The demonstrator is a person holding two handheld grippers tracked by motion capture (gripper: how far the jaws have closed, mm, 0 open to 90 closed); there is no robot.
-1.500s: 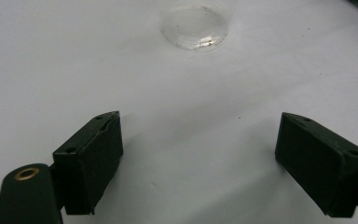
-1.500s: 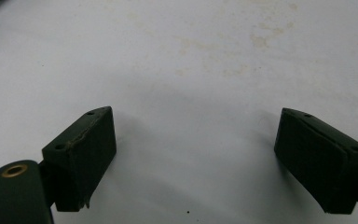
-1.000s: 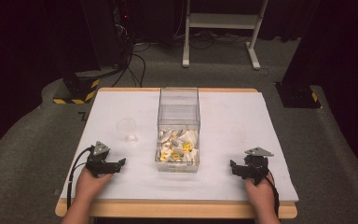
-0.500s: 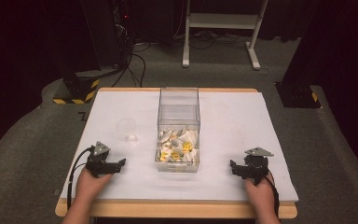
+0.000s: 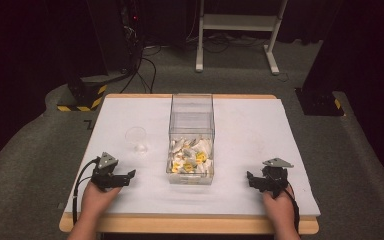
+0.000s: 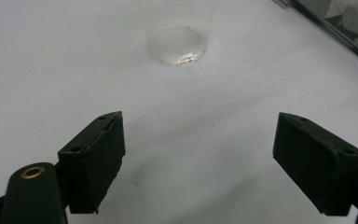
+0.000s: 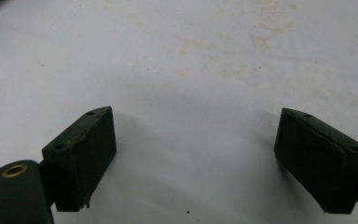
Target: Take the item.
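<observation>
A clear plastic box (image 5: 191,137) stands in the middle of the white table (image 5: 250,125), with several white and yellow small pieces (image 5: 190,156) in its near end. A small clear cup (image 5: 136,139) stands left of the box; its round base (image 6: 178,44) shows ahead in the left gripper view. My left gripper (image 5: 125,177) rests on the table near the front left, open, with nothing between its jaws (image 6: 198,163). My right gripper (image 5: 254,180) rests near the front right, also open over bare table (image 7: 196,158).
A corner of the clear box (image 6: 340,23) shows at the top right of the left gripper view. Faint yellowish stains (image 7: 256,39) mark the tabletop ahead of the right gripper. Beyond the table are a grey carpet, black stands, cables and a white frame (image 5: 240,30).
</observation>
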